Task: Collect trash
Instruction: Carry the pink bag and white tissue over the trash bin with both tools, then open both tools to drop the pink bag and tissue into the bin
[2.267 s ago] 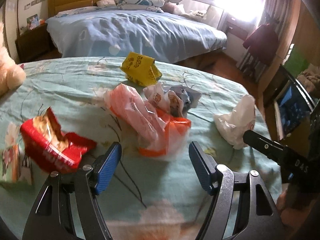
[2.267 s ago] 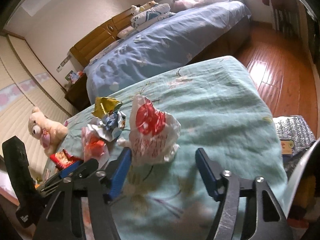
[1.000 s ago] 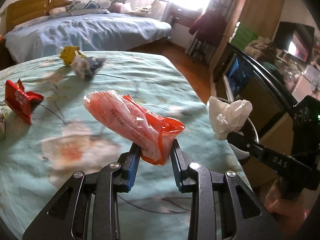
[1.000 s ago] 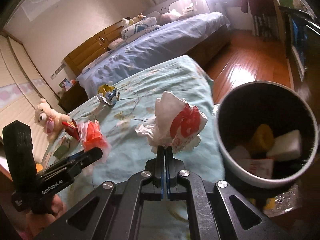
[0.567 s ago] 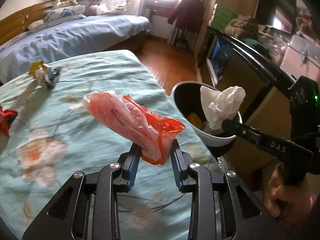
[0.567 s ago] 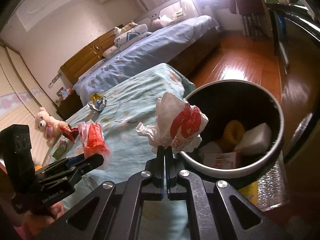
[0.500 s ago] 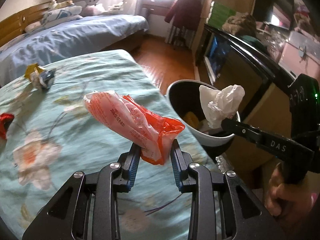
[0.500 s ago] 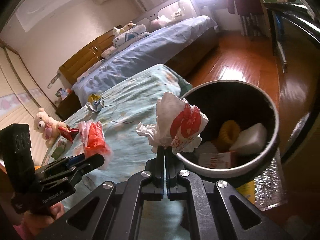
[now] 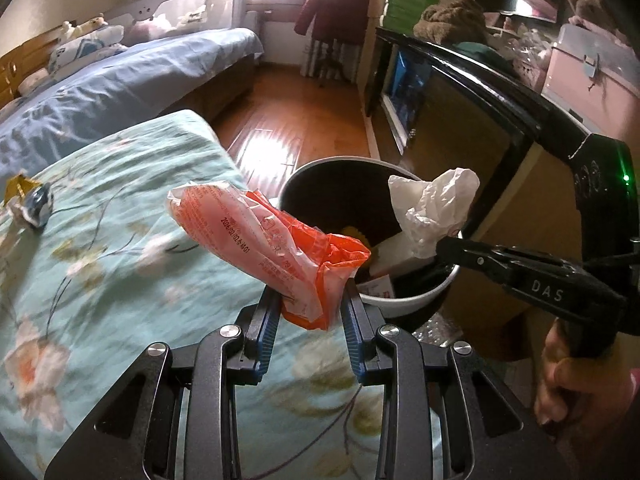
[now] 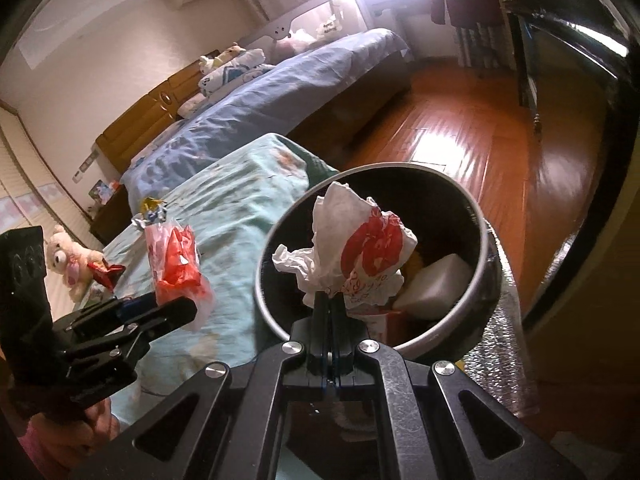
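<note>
My left gripper (image 9: 310, 300) is shut on an orange and clear plastic wrapper (image 9: 272, 240), held above the bed's edge beside the round trash bin (image 9: 416, 300). The same wrapper (image 10: 172, 264) and left gripper (image 10: 188, 312) show at the left of the right wrist view. My right gripper (image 10: 330, 300) is shut on a crumpled white bag with a red print (image 10: 356, 252), held over the open bin (image 10: 486, 256). In the left wrist view that white bag (image 9: 436, 208) hangs over the bin's rim from the right gripper (image 9: 444, 246). The bin holds a yellow item, a white block and a carton.
A green flowered bedspread (image 9: 112, 264) carries a crumpled yellow and blue wrapper (image 9: 28, 200) and a red wrapper (image 10: 106, 272). A teddy bear (image 10: 70, 260) sits at the far left. A blue bed (image 10: 280, 92), wooden floor (image 9: 296, 120) and a dark cabinet (image 9: 472, 120) surround the bin.
Both grippers have carried their trash to the right, off the bedspread toward the bin. The white bag now hangs over the bin's opening and the orange wrapper sits near its rim.
</note>
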{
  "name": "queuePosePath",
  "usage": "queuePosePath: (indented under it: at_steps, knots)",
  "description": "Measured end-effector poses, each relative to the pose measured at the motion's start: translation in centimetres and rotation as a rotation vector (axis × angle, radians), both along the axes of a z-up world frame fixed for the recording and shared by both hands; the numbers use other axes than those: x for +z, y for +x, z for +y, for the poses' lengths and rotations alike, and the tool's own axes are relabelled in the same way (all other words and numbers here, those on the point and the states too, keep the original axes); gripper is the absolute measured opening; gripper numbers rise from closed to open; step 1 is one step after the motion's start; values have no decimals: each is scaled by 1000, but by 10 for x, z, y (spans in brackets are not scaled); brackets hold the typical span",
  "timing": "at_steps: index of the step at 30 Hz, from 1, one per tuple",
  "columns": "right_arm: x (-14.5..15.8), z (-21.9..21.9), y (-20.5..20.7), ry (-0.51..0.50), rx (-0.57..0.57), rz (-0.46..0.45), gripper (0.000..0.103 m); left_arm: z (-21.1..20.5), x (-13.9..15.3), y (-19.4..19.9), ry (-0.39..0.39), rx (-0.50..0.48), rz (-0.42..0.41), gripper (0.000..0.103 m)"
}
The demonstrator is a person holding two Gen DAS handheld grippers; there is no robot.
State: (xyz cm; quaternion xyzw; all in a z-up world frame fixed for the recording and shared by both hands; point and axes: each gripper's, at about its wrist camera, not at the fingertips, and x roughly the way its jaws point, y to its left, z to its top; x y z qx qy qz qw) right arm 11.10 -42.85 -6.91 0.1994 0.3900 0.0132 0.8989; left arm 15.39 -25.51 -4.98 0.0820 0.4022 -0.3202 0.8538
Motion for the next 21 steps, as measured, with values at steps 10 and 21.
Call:
queuePosePath:
  at_steps: [10, 21]
  knots:
    - [-5, -20, 7, -12, -26, 14, 1, -27, -3, 10, 3, -69, 21, 29]
    - [-14, -31, 14, -1, -38, 37, 1, -41, -12, 20, 15, -103, 54, 29]
